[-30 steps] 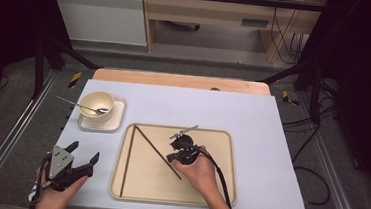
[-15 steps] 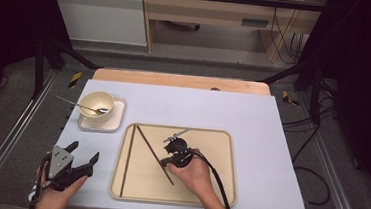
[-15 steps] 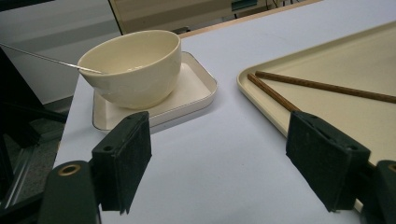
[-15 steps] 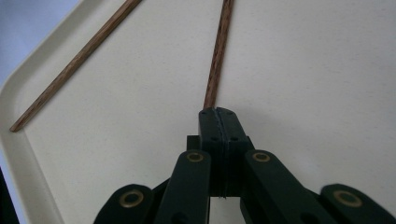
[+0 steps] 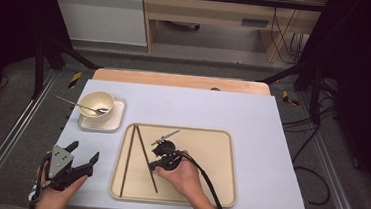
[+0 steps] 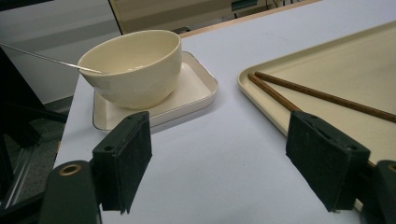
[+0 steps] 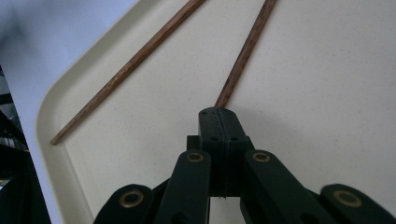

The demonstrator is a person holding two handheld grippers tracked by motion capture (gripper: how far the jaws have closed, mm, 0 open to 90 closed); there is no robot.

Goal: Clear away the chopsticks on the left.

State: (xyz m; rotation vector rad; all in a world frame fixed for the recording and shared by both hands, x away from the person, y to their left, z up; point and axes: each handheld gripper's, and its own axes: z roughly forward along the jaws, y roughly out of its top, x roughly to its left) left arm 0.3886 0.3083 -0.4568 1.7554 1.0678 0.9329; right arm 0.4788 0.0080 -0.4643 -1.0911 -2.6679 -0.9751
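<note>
Jaws on my right gripper are pressed tight together, and one chopstick runs straight out from between the pads, so I have it pinched at its near end, low over the tray. From above I see that gripper over the tray's left half, the held chopstick slanting across it. The second chopstick lies loose on the tray near its left rim; their far ends nearly meet in a narrow V.

My left gripper hovers over the table's near left corner, off the tray, jaws wide apart with nothing between them. Its camera shows both pads over bare tabletop.

Further back on the left, a bowl sits on a small square plate, a spoon resting in it with the handle poking out left.
</note>
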